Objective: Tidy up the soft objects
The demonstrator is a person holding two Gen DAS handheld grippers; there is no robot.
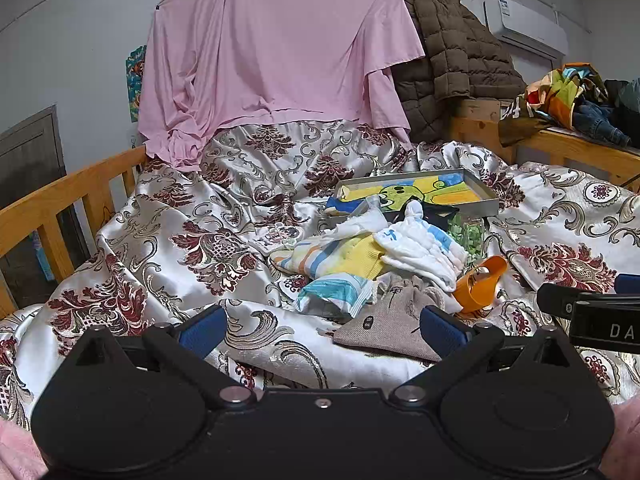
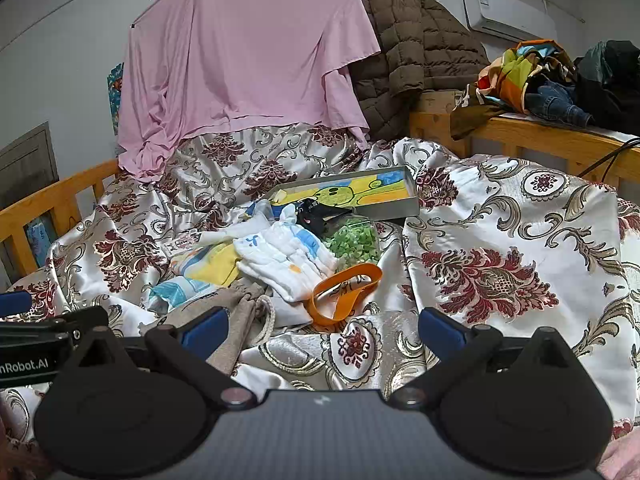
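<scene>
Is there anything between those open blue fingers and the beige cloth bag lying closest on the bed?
Nothing visible. The beige drawstring bag lies on the bedspread right at the left gripper, its fingers open and empty; the other soft things lie behind it.

The grey pouch (image 1: 394,330) is partly hidden behind the left tool's (image 1: 323,328) blue finger (image 1: 440,330), and small printed marks on it are too small to read. The jar of green pieces (image 1: 468,234) sits mostly behind the white folded cloth (image 1: 424,250). A black object (image 2: 320,214) beside the tray (image 2: 394,206) cannot be identified. The right tool's body (image 1: 600,314) is cut off at the left wrist view's right edge, its lettering incomplete.
</scene>
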